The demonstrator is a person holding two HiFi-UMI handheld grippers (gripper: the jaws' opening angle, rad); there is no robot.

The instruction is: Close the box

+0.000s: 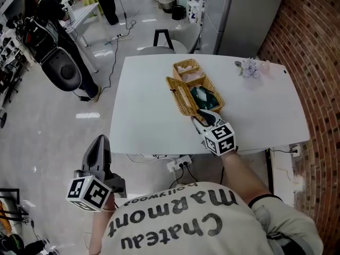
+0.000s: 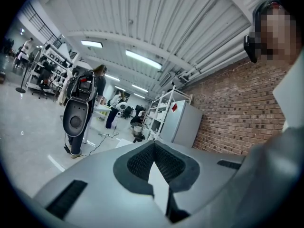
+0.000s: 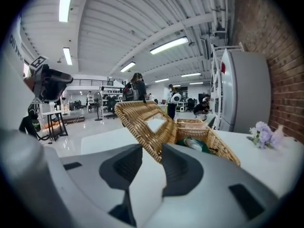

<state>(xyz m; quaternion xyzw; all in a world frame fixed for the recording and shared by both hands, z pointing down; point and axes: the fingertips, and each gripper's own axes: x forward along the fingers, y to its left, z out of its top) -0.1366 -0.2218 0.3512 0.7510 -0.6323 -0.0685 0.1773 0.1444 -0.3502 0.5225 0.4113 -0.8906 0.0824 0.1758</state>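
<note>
On shirt (image 1: pixel 175 224): "Chateau Marmont Hollywood" | right gripper (image 1: pixel 205 117) at box lid (image 1: pixel 179 95)

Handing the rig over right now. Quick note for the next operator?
Grippers: left gripper shut, empty, held low off the table. The right gripper has its jaws apart at the near edge of the raised lid, no firm grip evident.
Things: wicker box mid-table, open, green item inside.
Done: approach only.
Left: swing the lid down until the box is shut.
</note>
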